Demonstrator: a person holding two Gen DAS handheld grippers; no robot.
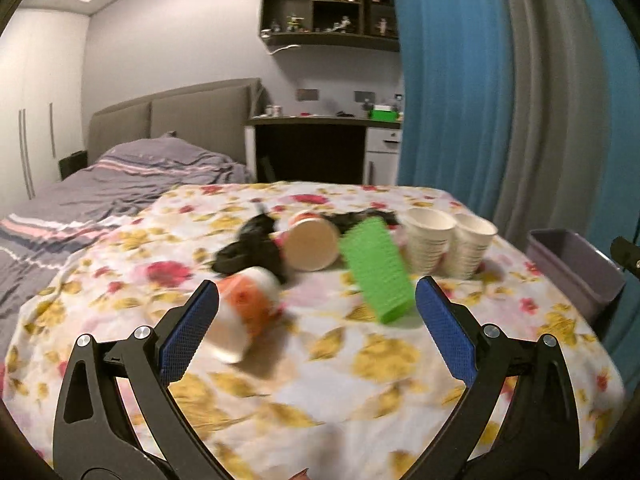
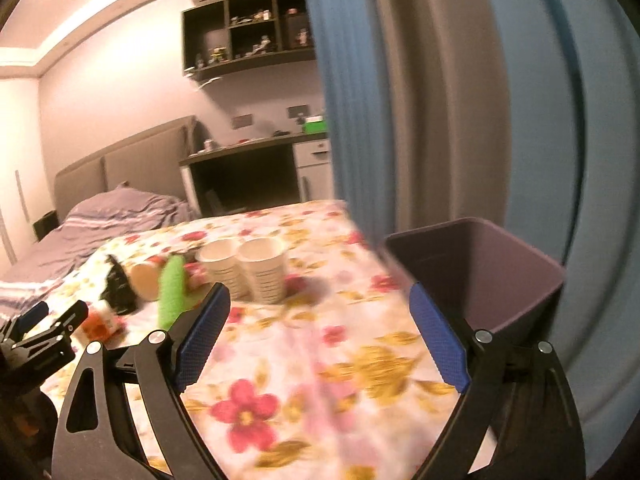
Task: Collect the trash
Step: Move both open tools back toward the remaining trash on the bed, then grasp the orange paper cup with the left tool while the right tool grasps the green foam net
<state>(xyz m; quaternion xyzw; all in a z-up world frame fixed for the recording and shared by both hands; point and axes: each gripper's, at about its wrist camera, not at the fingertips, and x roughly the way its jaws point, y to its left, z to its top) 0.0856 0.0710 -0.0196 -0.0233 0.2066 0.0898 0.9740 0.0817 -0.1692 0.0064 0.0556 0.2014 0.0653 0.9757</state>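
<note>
On the desk under its floral cloth [image 1: 400,360], the trash lies in a loose cluster: a green ribbed plastic block [image 1: 378,270] at the centre, a tipped round paper tub [image 1: 312,246] and crumpled black plastic [image 1: 248,250] to its left, an orange-and-white tipped paper cup [image 1: 244,312] nearer the camera on that side, and two stacks of white paper cups [image 1: 448,242] to its right. The dark purple plastic bin [image 2: 480,276] stands further right of the block, just off the desk's edge. The left gripper [image 1: 318,320] has its jaws wide and empty, with the orange cup just beside the left pad. The right gripper [image 2: 320,336] is also wide and empty, near the bin. The next pick looks like the orange cup: centre the jaws across its body and close gently, since thin paper probably crushes or rolls away.
</note>
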